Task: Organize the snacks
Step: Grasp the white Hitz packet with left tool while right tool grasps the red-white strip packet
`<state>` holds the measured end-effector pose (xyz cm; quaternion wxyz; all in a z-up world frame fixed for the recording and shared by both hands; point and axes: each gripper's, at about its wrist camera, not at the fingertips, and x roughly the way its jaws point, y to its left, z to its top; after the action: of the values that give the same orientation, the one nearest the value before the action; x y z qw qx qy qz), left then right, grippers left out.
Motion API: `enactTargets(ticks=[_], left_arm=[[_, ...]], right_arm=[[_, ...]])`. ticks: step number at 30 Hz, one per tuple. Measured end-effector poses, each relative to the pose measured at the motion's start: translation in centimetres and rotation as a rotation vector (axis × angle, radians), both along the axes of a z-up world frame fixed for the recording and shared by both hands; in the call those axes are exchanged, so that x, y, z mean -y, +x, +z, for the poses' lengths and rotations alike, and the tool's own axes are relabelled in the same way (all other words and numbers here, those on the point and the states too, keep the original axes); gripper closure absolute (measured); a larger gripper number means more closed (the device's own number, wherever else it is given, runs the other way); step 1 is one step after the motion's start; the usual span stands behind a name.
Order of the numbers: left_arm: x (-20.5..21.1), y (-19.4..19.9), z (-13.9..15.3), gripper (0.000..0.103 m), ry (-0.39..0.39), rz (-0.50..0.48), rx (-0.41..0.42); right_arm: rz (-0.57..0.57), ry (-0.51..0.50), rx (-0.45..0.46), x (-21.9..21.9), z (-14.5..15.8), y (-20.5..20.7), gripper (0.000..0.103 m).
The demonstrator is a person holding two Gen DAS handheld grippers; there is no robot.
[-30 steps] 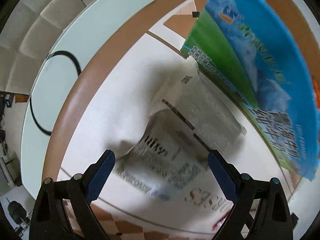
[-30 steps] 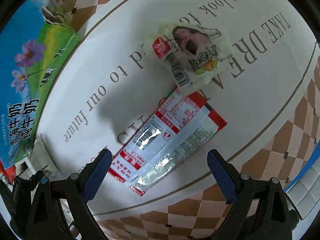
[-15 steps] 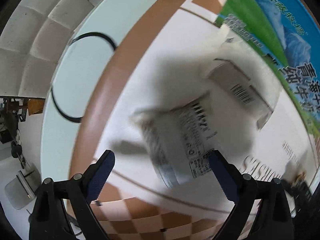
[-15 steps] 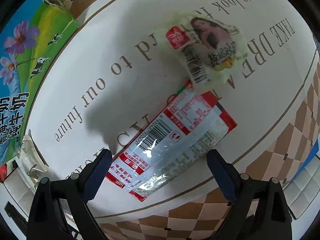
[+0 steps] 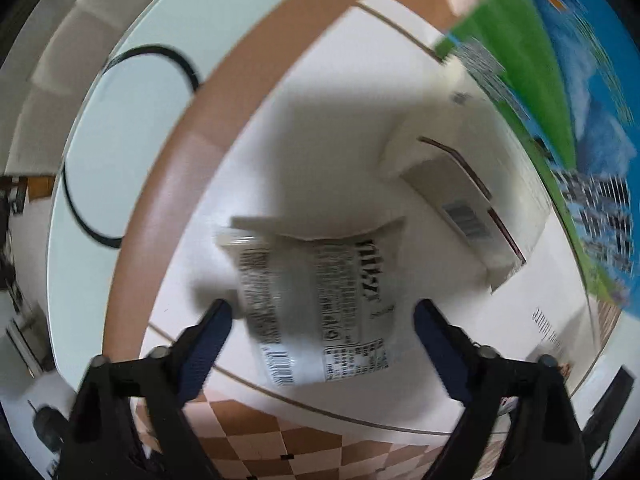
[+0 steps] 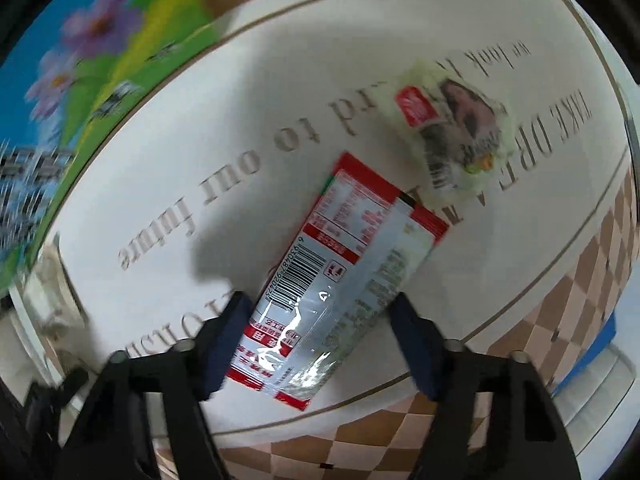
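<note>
The left gripper (image 5: 320,320) has its fingers apart around a crinkly grey printed snack packet (image 5: 316,304) lying flat on the white lettered mat (image 6: 160,152); the right gripper (image 6: 320,320) has its fingers apart, flanking a glossy red-and-silver sachet (image 6: 340,272); a pale round packet (image 6: 456,136) lies beyond; a blue-green carton (image 5: 560,92) stands far right; the checkered cloth (image 5: 312,440) covers the counter.

On the white oval tablecloth panel (image 6: 168,168), the red-and-silver foil snack packet (image 6: 340,264) lies just before the pale round snack pouch (image 6: 456,136). The big blue-and-green printed carton (image 6: 80,60) stands at the panel's left edge. In the left wrist view, the white crinkled snack bag (image 5: 320,300) lies on the panel, with the small white rectangular box (image 5: 460,208) behind it to the right.
</note>
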<state>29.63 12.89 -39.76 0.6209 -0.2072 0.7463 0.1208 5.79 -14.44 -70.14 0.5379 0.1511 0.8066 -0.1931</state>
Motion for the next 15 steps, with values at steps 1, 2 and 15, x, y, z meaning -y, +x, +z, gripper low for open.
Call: enactTargets(ticks=[1,2,15], left_arm=[[0.5,-0.1,0.2,0.027,0.029,-0.034,0.007],[0.9,-0.3,0.3,0.030,0.038,-0.063,0.018],[7.8,-7.0,1.8,0.031,0.125,-0.480,0.040]], right_arm=[[0.025,0.007,0.000,-0.4,0.1,0.0,0.036],[0.048,0.012,0.002,-0.7,0.1,0.0,0.037],[0.639,0.121,-0.044,-9.1,1.0,-2.9,0.039]])
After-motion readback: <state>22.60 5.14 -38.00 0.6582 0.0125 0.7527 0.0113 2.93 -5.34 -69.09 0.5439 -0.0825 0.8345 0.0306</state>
